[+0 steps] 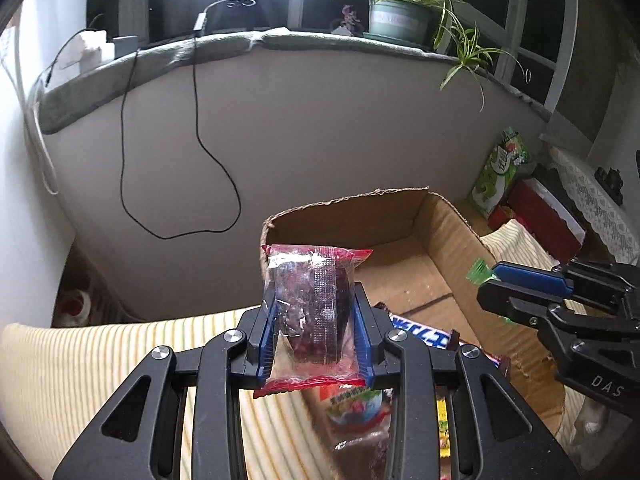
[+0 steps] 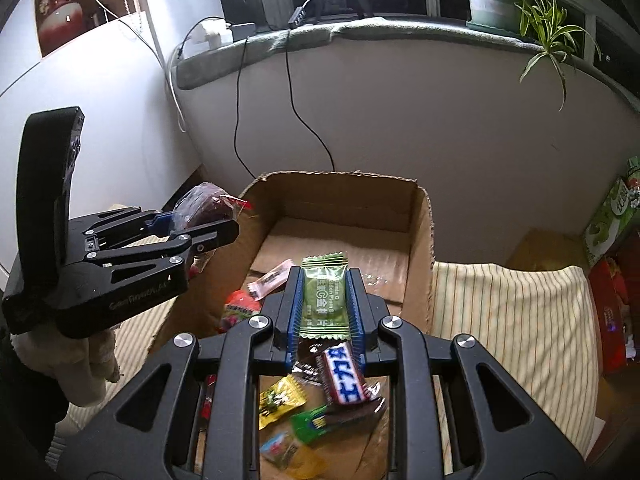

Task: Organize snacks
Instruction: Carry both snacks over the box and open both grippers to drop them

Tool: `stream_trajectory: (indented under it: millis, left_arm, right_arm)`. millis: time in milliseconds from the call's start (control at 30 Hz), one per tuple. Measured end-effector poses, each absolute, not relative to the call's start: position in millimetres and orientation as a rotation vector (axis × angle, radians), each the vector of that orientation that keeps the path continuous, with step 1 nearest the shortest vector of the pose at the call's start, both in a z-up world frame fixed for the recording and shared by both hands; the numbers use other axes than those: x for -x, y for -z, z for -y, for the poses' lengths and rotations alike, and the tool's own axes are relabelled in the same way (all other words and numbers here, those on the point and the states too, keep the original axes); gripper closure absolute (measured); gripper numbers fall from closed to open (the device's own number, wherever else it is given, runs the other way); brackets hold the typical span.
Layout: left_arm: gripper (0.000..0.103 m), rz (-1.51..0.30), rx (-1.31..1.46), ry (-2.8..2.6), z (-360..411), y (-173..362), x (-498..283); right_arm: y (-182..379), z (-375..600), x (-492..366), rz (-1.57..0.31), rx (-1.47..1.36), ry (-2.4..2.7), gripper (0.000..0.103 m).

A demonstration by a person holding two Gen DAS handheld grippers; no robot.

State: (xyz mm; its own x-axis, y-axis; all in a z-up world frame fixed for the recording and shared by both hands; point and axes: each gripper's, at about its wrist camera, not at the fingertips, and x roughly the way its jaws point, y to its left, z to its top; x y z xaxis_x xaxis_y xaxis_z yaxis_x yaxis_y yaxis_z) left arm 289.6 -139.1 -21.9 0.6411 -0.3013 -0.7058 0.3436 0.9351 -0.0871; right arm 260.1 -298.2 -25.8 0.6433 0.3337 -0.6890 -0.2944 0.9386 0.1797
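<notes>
The left gripper (image 1: 314, 320) is clamping one red packet (image 1: 312, 312). The right gripper (image 2: 324, 304) is pinching one green packet (image 2: 323, 300) above one box (image 2: 420, 240) holding several loose snacks.

1. Left wrist view: looks forward and downward along its jaws, close above the cardboard box (image 1: 400, 216), toward the window ledge (image 1: 224, 46).
2. Right wrist view: same heading, beside it.
3. Shared: box, ledge, potted plant (image 2: 496, 0); each view shows the other gripper.

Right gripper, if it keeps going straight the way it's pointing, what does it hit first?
Probably the floor of the cardboard box: the right gripper, shut on a green candy packet, points down into its bare far end. Depth is uncertain.
</notes>
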Motion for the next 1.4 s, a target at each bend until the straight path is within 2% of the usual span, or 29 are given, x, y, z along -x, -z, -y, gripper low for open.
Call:
stream_trajectory:
  millis: [500, 600, 633, 733, 767, 833, 967, 1100, 1400]
  left_arm:
    - [0.071, -0.799, -0.069, 0.385, 155.0, 23.5, -299.2]
    - [0.067, -0.799, -0.071, 0.385, 155.7, 22.6, -298.6]
    - [0.064, -0.799, -0.071, 0.385, 156.0, 22.3, -298.5]
    - [0.063, -0.792, -0.069, 0.382, 155.7, 20.4, -297.5]
    - [0.063, -0.790, -0.069, 0.382, 155.4, 19.7, -296.9]
    - [0.054, -0.786, -0.070, 0.381, 154.9, 18.6, -295.4]
    - [0.053, -0.777, -0.067, 0.379, 153.1, 15.1, -290.7]
    - [0.053, -0.766, -0.060, 0.377, 149.3, 8.8, -284.2]
    - [0.035, -0.715, -0.044, 0.371, 137.8, -12.8, -258.9]
  right_arm:
    - [36.8, 302.3, -272.7, -0.816, -0.048, -0.339, 0.080]
    - [37.0, 303.1, -273.6, -0.818, -0.052, -0.336, 0.079]
    - [37.2, 303.9, -273.1, -0.818, -0.053, -0.336, 0.077]
    - [36.0, 303.9, -271.5, -0.810, -0.049, -0.333, 0.058]
    - [35.2, 303.2, -270.7, -0.807, -0.046, -0.332, 0.055]
    - [34.0, 302.4, -268.3, -0.806, -0.044, -0.333, 0.054]
    - [30.8, 302.6, -263.0, -0.796, -0.046, -0.322, 0.043]
    - [27.2, 302.6, -256.7, -0.787, -0.044, -0.316, 0.038]
    - [14.9, 298.5, -233.6, -0.761, -0.032, -0.308, 0.021]
